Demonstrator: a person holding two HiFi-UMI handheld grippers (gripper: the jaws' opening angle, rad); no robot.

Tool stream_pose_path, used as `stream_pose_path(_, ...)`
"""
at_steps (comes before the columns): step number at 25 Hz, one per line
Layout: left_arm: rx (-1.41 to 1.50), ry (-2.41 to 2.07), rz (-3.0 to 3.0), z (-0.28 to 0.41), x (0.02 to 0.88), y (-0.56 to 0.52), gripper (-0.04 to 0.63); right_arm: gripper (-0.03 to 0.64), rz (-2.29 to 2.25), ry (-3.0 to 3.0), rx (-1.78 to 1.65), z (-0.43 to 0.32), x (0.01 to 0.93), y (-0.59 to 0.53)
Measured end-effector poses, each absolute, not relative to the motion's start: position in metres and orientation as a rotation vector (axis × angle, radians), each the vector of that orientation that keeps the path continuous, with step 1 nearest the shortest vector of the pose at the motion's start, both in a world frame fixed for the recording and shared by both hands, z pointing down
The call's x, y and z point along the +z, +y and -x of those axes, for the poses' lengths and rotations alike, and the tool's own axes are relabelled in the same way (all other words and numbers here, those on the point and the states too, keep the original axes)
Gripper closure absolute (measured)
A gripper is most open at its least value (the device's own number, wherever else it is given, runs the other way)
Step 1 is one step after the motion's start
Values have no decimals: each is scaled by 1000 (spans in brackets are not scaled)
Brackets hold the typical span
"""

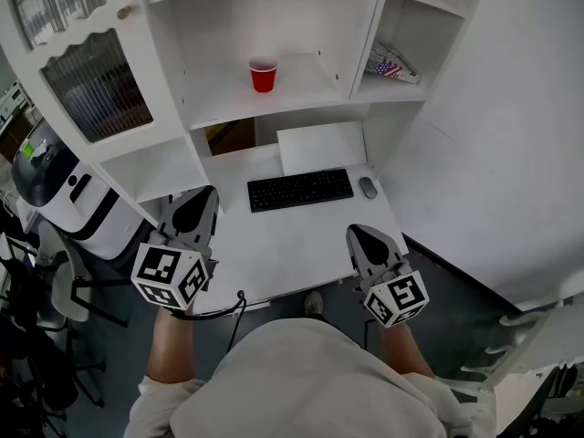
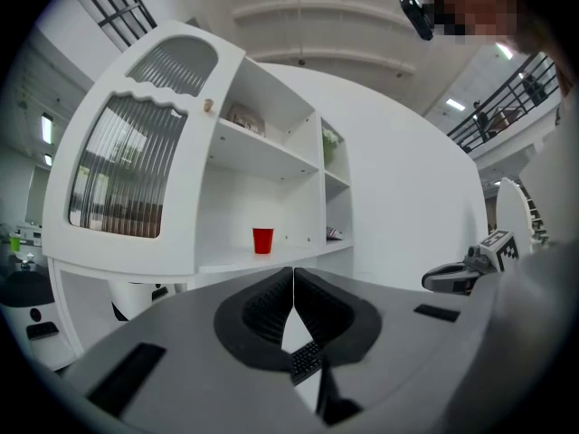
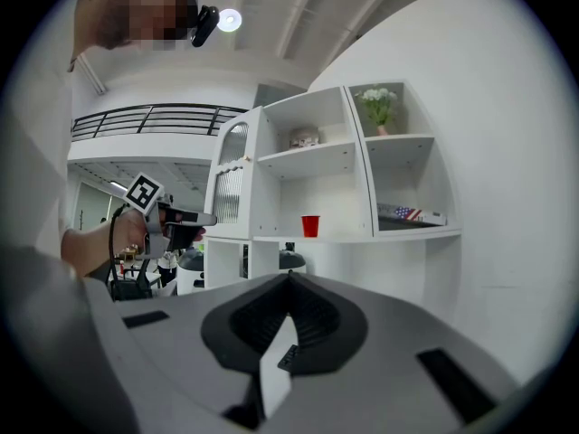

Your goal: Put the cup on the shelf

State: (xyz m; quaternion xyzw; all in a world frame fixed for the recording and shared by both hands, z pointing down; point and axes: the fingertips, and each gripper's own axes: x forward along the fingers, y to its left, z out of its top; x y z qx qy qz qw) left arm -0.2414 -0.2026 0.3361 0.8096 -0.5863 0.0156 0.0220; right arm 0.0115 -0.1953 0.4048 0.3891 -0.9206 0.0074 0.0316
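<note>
A red cup [image 1: 263, 75] stands upright on the white shelf [image 1: 301, 94] above the desk; it shows small in the left gripper view [image 2: 262, 240] and the right gripper view [image 3: 310, 226] too. My left gripper [image 1: 199, 202] hovers over the desk's front left, well short of the cup, jaws shut with nothing between them [image 2: 293, 274]. My right gripper [image 1: 364, 238] hovers over the desk's front right, jaws shut and empty [image 3: 289, 280]. Both point level towards the shelving.
A black keyboard [image 1: 300, 189] and a grey mouse [image 1: 368, 187] lie on the white desk [image 1: 274, 245], with a white board [image 1: 321, 147] behind them. A ribbed-glass cabinet door [image 1: 96, 85] stands at the left. A flag-printed item [image 1: 393, 66] lies in the right shelf compartment.
</note>
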Motion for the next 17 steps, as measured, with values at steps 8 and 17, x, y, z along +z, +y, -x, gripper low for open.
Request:
stream_pose_path(8, 59, -1810, -2515, 238, 337, -203, 588, 614, -1200, -2836, 21, -13, 404, -194)
stream_pose_path(17, 70, -1802, -2520, 234, 339, -206, 588, 614, -1200, -2836, 10, -15, 402, -196)
